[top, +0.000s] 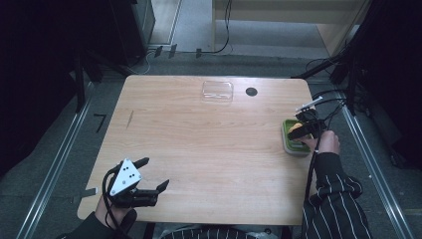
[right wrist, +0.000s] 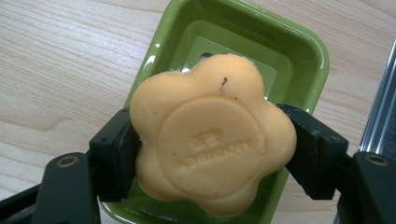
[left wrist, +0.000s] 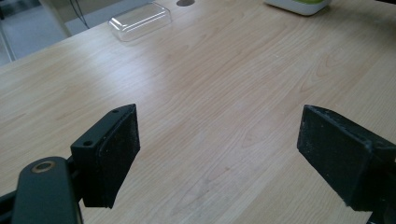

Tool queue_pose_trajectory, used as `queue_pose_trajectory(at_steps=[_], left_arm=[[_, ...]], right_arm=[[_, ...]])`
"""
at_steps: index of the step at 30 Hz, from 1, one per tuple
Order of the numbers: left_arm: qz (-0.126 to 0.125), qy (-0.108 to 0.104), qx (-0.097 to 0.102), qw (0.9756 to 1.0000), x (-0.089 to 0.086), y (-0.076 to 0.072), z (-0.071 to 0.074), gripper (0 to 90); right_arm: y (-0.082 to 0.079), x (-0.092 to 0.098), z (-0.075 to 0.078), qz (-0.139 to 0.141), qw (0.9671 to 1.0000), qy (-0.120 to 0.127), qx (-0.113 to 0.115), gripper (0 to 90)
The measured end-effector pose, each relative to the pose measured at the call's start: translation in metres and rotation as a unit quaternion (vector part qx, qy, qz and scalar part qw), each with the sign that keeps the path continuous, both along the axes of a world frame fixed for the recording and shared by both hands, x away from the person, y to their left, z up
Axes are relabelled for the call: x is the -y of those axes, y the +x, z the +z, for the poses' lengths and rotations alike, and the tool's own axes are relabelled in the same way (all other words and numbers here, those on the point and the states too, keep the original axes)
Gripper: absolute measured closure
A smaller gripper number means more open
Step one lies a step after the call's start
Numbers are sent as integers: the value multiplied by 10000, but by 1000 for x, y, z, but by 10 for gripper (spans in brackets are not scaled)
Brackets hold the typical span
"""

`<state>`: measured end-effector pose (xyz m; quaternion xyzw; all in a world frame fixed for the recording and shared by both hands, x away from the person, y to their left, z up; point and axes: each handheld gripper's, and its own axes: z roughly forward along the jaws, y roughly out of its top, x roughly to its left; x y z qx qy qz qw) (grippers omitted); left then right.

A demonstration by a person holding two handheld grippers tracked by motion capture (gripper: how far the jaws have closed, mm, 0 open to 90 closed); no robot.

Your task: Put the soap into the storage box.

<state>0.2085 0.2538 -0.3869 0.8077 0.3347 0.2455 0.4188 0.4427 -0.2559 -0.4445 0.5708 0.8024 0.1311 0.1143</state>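
An orange flower-shaped soap (right wrist: 212, 135) is clamped between the jaws of my right gripper (right wrist: 210, 149), right over a green soap dish (right wrist: 280, 51). In the high view the same soap (top: 295, 127) and dish (top: 289, 145) sit at the table's right edge, with the right gripper (top: 306, 127) above them. I cannot tell whether the soap touches the dish. My left gripper (top: 149, 174) rests at the table's near left corner, open with nothing between its jaws; the left gripper view shows its pads (left wrist: 116, 154) wide apart over bare wood.
A clear plastic lid (top: 217, 91) lies at the far middle of the table, also seen as the lid (left wrist: 140, 20) in the left gripper view. A dark round hole (top: 251, 91) is beside it. Cables trail off the table's right side.
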Motion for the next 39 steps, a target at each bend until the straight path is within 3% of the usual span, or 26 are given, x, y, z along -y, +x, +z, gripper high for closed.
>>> queue_pose_trajectory(at_steps=[39], left_arm=[[11,9,17,10000,0,0,0,136]], right_arm=[[0,1,-5,85,9999,-116,-26,272]])
